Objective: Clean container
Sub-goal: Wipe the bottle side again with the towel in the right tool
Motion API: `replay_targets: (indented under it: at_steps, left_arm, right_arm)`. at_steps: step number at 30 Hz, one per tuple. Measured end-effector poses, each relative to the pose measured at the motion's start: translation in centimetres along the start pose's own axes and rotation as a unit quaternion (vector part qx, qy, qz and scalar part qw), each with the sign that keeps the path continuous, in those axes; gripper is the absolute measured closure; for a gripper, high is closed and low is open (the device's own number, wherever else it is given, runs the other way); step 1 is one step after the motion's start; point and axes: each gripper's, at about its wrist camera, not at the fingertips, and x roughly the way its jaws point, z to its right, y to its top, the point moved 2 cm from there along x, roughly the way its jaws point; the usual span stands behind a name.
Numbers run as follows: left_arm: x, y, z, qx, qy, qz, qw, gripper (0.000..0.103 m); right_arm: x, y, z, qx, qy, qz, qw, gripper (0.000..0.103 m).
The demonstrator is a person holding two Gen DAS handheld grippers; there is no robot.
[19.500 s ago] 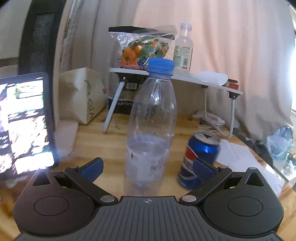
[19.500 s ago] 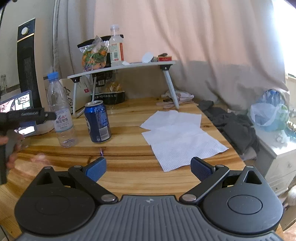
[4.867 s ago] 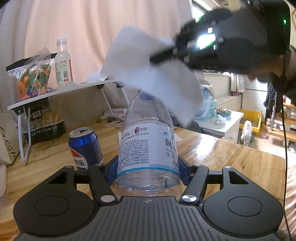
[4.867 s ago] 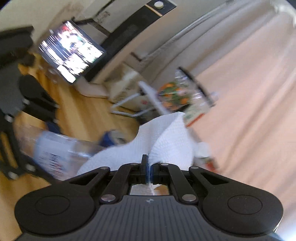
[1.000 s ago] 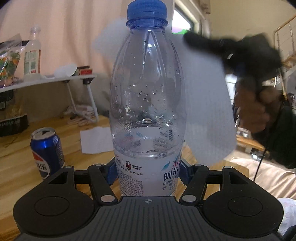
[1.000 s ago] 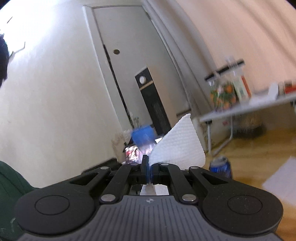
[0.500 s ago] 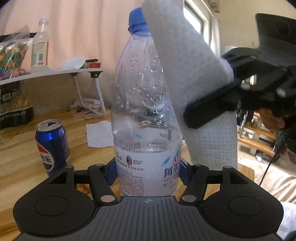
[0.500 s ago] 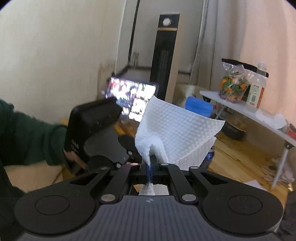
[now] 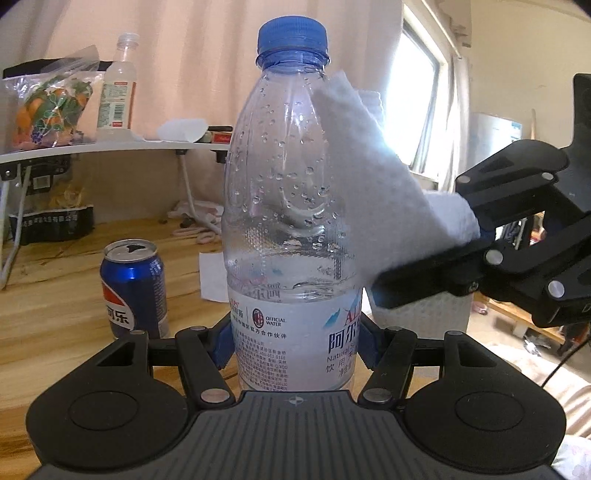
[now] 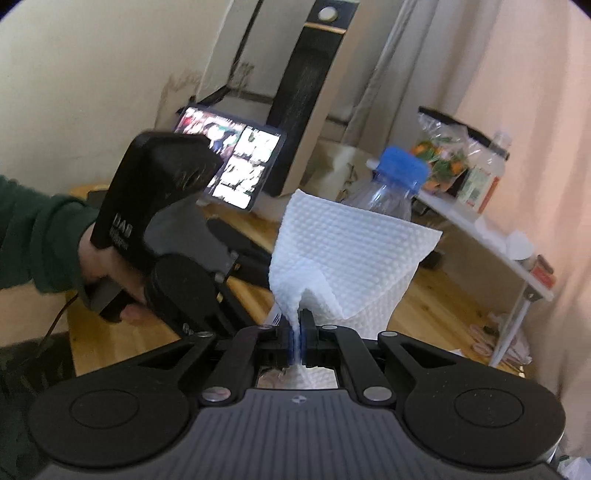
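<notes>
Left wrist view, from left to right: one bag of fruit [image 9: 48,107] and one small white bottle [image 9: 115,99] stand on the low white folding table [image 9: 110,149]; one blue cola can [image 9: 133,291] stands upright on the wooden table [image 9: 44,302]. At centre the one water bottle [image 9: 293,221] stands upright, long axis vertical, blue cap [image 9: 292,35] up, partly filled, droplets inside. The left gripper [image 9: 295,341] is clenched on its labelled lower part, pointing roughly level beneath it. At right the right gripper [image 9: 476,236] reaches in sideways, pinching one white paper towel [image 9: 373,184] that lies against the bottle's upper right side.

Right wrist view: a green-sleeved hand [image 10: 107,273] holds the left gripper's handle at left; the right gripper's jaws are closed on the towel's bunched corner, the bottle cap showing beyond the sheet.
</notes>
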Motion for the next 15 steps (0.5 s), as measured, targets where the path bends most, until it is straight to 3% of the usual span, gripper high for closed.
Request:
replay_targets:
  at_steps: [9,15]
  left_arm:
    - [0.9,-0.3,0.2,-0.004,0.012,0.004,0.9999,0.038]
    - [2.5,0.0,1.3,-0.014,-0.009,0.014,0.9998,0.038]
  right_arm:
    - [-0.1,0.7,0.5,0.032,-0.068,0.053,0.996,0.097]
    - [-1.8,0.7,2.3,0.079,-0.137,0.091,0.983,0.097]
